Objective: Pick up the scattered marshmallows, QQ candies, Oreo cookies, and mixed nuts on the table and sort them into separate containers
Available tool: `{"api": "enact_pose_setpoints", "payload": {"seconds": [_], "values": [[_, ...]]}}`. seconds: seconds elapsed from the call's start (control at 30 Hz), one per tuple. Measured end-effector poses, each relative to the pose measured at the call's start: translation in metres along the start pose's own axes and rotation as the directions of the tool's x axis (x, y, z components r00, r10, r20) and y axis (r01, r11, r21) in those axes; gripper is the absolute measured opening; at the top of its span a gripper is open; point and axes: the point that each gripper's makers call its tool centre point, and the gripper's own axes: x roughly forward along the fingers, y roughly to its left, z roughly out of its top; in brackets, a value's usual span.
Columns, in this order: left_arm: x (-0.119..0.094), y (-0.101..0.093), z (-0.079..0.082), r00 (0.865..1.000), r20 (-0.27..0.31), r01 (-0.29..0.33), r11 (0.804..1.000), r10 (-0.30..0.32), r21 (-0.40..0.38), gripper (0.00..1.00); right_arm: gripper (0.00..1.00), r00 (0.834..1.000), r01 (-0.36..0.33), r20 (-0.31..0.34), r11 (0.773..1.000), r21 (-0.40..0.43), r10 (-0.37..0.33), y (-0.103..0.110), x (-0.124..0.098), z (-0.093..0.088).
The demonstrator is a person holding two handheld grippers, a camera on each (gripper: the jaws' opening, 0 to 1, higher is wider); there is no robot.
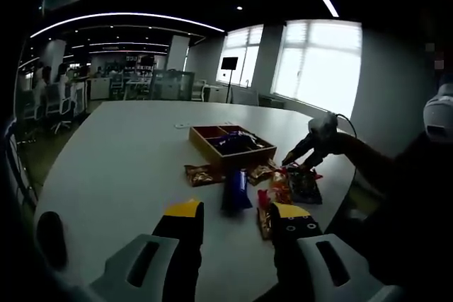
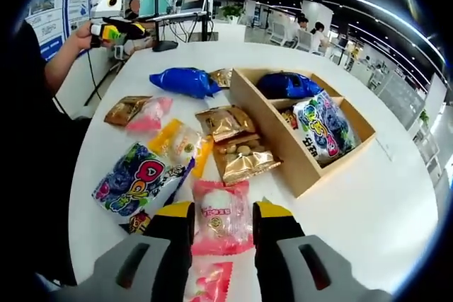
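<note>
Marshmallow packet (image 2: 221, 225), pink and see-through, lies on the white table (image 2: 368, 203) right between the two jaws of your right gripper (image 2: 223, 221). The jaws stand spread, one on each side of it, and I cannot tell if they touch it yet. A second pink packet (image 2: 207, 281) lies just under the gripper, closer to you.

Watch out here. The packet is soft and puffy, so if you squeeze only its thin edge, it may slip out when you lift. If you reach too low, you may pinch the second pink packet too.

Just beside it sits a gold nut packet (image 2: 244, 160), and to the left a big purple candy bag (image 2: 138, 178) and a yellow packet (image 2: 177, 143). They lie close together, so a wide jaw could push them around.

The wooden box (image 2: 311, 167) stands to the right. It already holds a blue cookie packet (image 2: 287, 84) and a bright candy bag (image 2: 322, 126). Its wall stands between the marshmallow and the box's parts, so lift high enough to clear it. Another blue packet (image 2: 182, 81) lies farther away on the table.

Your left gripper (image 1: 237, 217) hangs above the table with its jaws spread and nothing between them, well apart from the pile.
</note>
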Motion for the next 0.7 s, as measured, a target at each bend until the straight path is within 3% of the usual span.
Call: {"api": "enact_pose_setpoints", "payload": {"seconds": [0.7], "values": [[0.0,-0.0014,-0.001,1.0,0.004,0.007,1.0,-0.007,-0.006,0.42,0.16,1.0,0.014,0.015,1.0,0.008,-0.014,0.0018,-0.0007,-0.0019]]}}
